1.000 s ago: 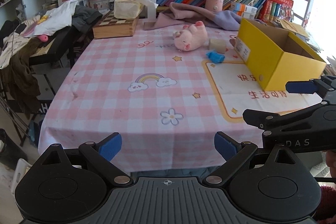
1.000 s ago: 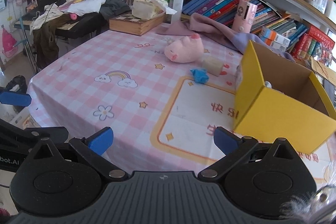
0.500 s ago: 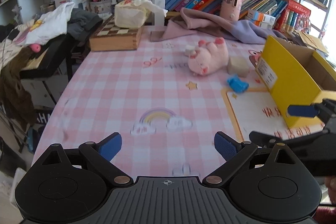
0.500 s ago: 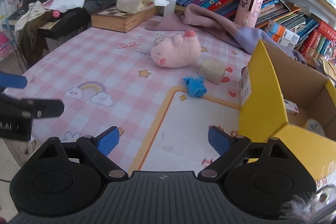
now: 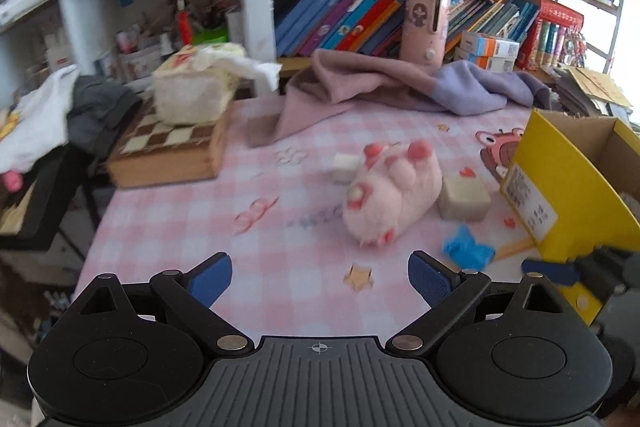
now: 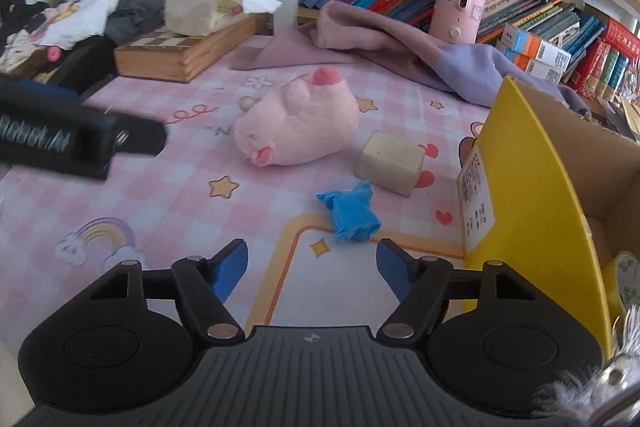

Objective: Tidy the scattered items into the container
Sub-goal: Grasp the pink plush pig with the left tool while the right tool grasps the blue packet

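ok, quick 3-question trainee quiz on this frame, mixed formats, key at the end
1. True or false: the pink plush pig is already inside the yellow box.
2. Which loose item lies nearest the right gripper? A) the blue crumpled wrapper B) the beige block C) the chessboard box
3. Fill in: both the right gripper and the left gripper are ____ and hold nothing.

Key: 1 false, the pig lies on the checked tablecloth beside the box. 2 A. 3 open.
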Action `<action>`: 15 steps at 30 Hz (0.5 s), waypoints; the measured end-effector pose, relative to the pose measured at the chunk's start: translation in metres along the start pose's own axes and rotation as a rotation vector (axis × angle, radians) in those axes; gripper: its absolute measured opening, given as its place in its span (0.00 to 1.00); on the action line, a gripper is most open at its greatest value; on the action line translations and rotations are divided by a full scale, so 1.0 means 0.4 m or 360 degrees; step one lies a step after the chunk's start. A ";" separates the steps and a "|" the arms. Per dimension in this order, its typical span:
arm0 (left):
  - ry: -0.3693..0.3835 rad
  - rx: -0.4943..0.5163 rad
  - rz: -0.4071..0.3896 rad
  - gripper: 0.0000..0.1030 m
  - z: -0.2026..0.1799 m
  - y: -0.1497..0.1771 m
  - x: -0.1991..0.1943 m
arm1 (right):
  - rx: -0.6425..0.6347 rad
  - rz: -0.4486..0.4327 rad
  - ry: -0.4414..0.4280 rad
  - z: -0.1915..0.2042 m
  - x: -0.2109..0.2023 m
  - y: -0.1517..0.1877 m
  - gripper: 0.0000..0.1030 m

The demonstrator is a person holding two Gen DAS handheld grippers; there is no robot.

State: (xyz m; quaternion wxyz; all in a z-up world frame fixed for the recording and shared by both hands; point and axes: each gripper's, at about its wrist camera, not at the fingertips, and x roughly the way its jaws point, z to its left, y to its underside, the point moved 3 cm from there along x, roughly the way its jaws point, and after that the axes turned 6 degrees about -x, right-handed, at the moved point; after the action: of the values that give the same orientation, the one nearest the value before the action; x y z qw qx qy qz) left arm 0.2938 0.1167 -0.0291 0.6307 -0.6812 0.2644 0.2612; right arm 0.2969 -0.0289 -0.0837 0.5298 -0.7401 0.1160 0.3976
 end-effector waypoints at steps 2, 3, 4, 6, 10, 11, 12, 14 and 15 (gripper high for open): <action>0.0047 0.0024 0.0014 0.94 -0.013 -0.022 0.035 | 0.0005 0.0010 0.0002 -0.002 0.021 -0.006 0.69; 0.0076 0.0034 0.0021 0.94 -0.021 -0.032 0.053 | 0.0003 0.0011 0.0004 -0.003 0.029 -0.009 0.69; 0.0104 0.0039 0.0028 0.94 -0.028 -0.039 0.068 | 0.0003 0.0011 0.0009 -0.004 0.037 -0.012 0.69; 0.0165 0.0055 0.0048 0.94 -0.048 -0.054 0.107 | 0.0013 0.0017 0.0022 -0.010 0.053 -0.017 0.69; 0.0220 0.0128 0.0076 0.94 -0.085 -0.074 0.179 | 0.0051 0.0035 0.0060 -0.025 0.087 -0.032 0.69; 0.0222 0.0142 0.0081 0.94 -0.091 -0.080 0.195 | 0.0052 0.0030 0.0072 -0.027 0.094 -0.035 0.69; 0.0224 0.0150 0.0085 0.94 -0.097 -0.087 0.213 | 0.0051 0.0025 0.0082 -0.029 0.100 -0.038 0.69; 0.0233 0.0139 0.0103 0.94 -0.101 -0.097 0.243 | 0.0060 0.0026 0.0097 -0.033 0.114 -0.044 0.66; 0.0243 0.0124 0.0115 0.94 -0.102 -0.102 0.257 | 0.0072 0.0033 0.0097 -0.036 0.120 -0.047 0.65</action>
State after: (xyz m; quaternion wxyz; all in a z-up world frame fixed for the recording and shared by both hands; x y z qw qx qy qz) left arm 0.3971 0.0755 -0.0677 0.6251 -0.6640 0.3460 0.2205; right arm 0.3463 -0.0219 -0.1033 0.5386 -0.7384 0.1486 0.3775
